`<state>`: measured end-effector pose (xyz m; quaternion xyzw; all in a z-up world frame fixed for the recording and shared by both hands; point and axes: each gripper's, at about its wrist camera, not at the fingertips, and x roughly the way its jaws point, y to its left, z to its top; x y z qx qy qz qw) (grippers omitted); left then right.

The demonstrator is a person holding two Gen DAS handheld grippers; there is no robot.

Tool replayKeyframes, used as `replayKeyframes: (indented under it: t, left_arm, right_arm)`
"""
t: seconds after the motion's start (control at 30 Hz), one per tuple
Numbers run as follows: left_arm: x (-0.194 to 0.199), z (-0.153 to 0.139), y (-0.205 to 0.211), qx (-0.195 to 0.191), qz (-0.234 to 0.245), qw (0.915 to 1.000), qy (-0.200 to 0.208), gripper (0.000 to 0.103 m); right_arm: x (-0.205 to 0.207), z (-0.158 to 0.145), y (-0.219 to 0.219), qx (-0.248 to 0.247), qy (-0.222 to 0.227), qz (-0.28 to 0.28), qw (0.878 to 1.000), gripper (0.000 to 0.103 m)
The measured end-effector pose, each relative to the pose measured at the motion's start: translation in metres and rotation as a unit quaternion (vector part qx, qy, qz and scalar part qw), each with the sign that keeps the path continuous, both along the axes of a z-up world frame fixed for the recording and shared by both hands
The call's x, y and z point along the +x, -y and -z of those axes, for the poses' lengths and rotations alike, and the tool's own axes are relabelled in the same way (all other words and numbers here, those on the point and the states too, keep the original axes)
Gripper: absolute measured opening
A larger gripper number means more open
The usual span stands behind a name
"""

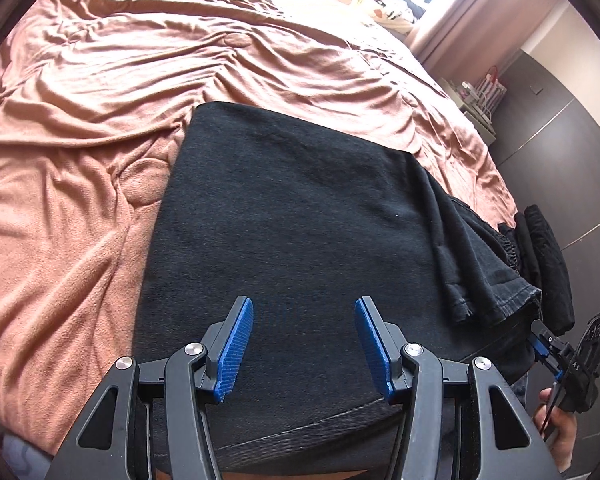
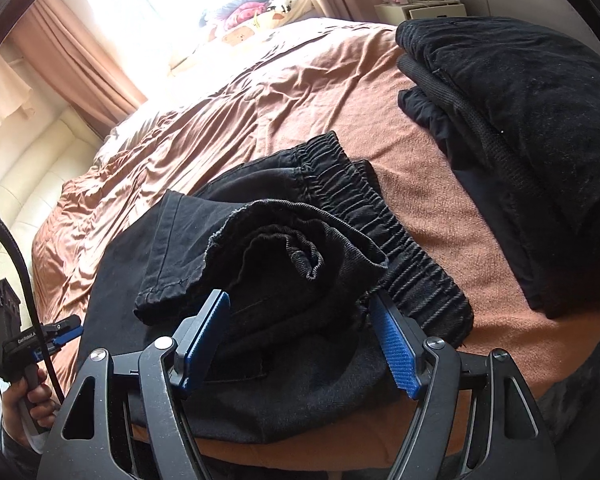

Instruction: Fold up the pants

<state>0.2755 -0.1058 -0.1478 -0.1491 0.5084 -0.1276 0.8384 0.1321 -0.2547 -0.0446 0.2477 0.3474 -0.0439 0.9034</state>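
Item 1, pants [image 1: 284,208]: black, lying on the near edge of the bedspread [image 1: 80,128], already doubled over so the leg hems [image 2: 172,280] are resting just beside the elastic waistband [image 2: 380,216]. Judged a partly folded state, the cuffs having been brought up so a further fold can shorten the bundle.

Item 2, left gripper [image 1: 304,344]: hovering above the smooth folded end of the pants, jaws standing apart with nothing between the blue pads [image 1: 236,344]; released, pressing on no cloth. Judged to be lining up over that end to take an edge.

Item 3, right gripper [image 2: 300,340]: poised over the hem-and-waistband end of the pants, jaws spread wide; the bunched hem is sitting between the pads but they are not pinching it, so released too. A hand [image 1: 560,436] is holding its handle.

Item 4, stack of dark clothes [image 2: 520,140]: lying on the bedspread to the right of the pants, well apart, likely the finished pile kept clear of the working area.

Item 5, bedside unit [image 2: 420,10]: standing beyond the stack, far from the pants.
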Motion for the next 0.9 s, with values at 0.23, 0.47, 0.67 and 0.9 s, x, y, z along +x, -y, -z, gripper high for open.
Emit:
replayKeyframes:
  t: [0.23,0.47,0.67,0.9]
  left_arm:
    - [-0.003,0.014,-0.024,0.003,-0.024,0.9995,-0.019,0.054]
    - [-0.01,0.016,-0.043,0.017,-0.046,0.9986,-0.022,0.052]
    - [-0.016,0.02,-0.057,0.033,-0.061,0.9972,-0.03,0.052]
    - [-0.019,0.039,-0.058,0.03,-0.061,0.9963,-0.053,0.048]
  right_arm:
    - [0.018,0.007,0.005,0.001,-0.006,0.017,1.0,0.019]
    - [-0.01,-0.015,0.002,0.019,0.039,0.03,0.999,0.007]
    - [-0.042,-0.029,-0.001,0.021,0.06,0.045,0.997,0.007]
    - [-0.065,-0.013,0.003,0.009,0.039,0.063,0.997,0.007]
